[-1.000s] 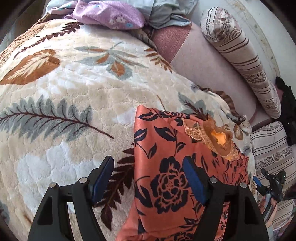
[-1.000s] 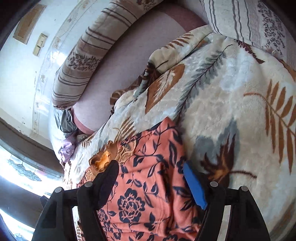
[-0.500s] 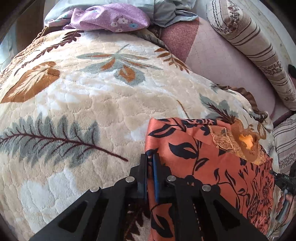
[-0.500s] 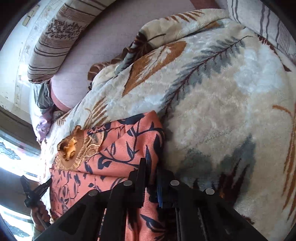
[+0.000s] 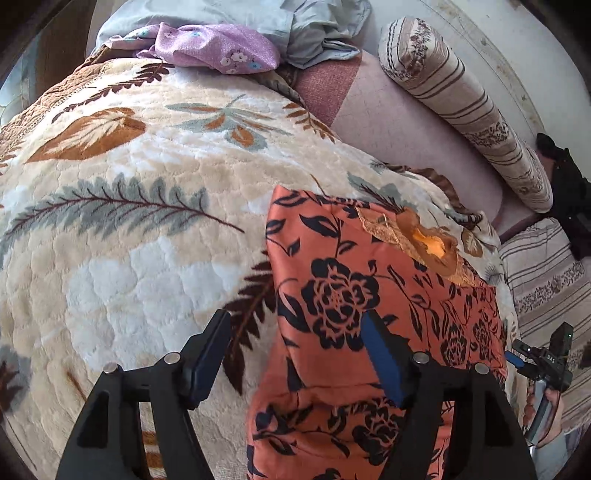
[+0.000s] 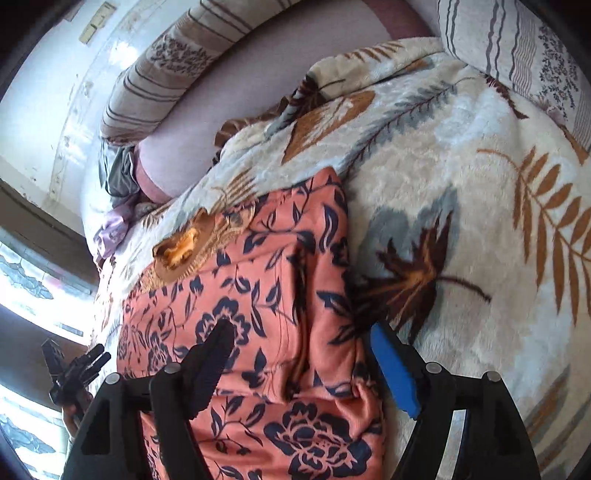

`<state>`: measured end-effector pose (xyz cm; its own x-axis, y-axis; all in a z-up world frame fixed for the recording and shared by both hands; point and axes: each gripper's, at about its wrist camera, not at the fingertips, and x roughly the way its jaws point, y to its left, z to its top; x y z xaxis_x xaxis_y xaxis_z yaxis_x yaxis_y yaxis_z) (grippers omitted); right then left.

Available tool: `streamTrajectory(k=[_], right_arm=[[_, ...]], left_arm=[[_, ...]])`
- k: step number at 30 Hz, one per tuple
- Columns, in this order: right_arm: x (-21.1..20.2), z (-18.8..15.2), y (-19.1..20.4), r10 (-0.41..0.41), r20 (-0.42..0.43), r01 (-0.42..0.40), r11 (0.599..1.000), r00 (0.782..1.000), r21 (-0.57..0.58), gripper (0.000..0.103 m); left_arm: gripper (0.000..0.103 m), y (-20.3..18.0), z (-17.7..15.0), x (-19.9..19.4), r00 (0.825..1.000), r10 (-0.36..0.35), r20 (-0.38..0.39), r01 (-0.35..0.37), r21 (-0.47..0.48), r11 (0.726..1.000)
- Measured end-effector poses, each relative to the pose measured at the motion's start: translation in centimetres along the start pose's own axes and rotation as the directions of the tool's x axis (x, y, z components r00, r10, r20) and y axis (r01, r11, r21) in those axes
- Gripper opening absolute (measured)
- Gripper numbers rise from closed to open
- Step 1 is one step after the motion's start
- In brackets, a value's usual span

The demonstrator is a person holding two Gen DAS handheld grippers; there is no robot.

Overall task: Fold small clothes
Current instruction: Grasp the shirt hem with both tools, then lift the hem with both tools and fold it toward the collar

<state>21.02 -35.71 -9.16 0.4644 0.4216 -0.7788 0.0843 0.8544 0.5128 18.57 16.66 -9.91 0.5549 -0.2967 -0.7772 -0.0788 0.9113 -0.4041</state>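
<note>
An orange garment with dark blue flowers (image 5: pixel 369 302) lies on a cream fleece blanket (image 5: pixel 140 229) with leaf prints; its gold embroidered neckline (image 5: pixel 424 240) faces the far side. My left gripper (image 5: pixel 295 332) is open and empty, its jaws straddling the garment's left edge. In the right wrist view the garment (image 6: pixel 258 295) lies with a fold ridge down its right side. My right gripper (image 6: pixel 301 341) is open and empty, its jaws straddling the garment's right edge. Each gripper shows small in the other's view.
A pile of purple (image 5: pixel 214 48) and grey-blue clothes (image 5: pixel 295 26) lies at the blanket's far end. A striped bolster (image 5: pixel 465 107) lies by the wall on a pink sheet (image 5: pixel 388 125). A striped pillow (image 6: pixel 517 48) sits beyond the blanket. A window is at the left in the right wrist view.
Both grippers were open one second ago, shut on the garment's edges half a second ago, and are open again now. The garment's sides lie folded over.
</note>
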Motion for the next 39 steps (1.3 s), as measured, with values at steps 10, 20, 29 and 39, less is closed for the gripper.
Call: streamTrajectory(k=[10, 20, 29, 39], right_arm=[[0.7, -1.4, -2.1, -0.165, -0.043, 0.166, 0.985, 0.985, 0.041, 0.028], [-9.6, -8.6, -3.8, -0.043, -0.061, 0.047, 0.996, 0.997, 0.076, 0.082], [-12.3, -19.3, -4.9, 0.11, -0.316, -0.088, 0.993, 0.942, 0.084, 0.082], [-10.0, -23.7, -4.0, 0.115, -0.385, -0.101, 0.993, 0.916, 0.055, 0.054]], left_arm=[[0.012, -0.1, 0.0, 1.0, 0.976, 0.202, -0.076, -0.204, -0.029, 0.978], [0.07, 4.9, -7.6, -12.3, 0.982, 0.189, -0.007, -0.188, -0.158, 0.969], [0.07, 1.7, -19.0, -14.7, 0.99, 0.054, -0.133, -0.063, -0.065, 0.996], [0.07, 0.9, -22.9, -14.0, 0.966, 0.103, -0.236, -0.114, -0.034, 0.993]])
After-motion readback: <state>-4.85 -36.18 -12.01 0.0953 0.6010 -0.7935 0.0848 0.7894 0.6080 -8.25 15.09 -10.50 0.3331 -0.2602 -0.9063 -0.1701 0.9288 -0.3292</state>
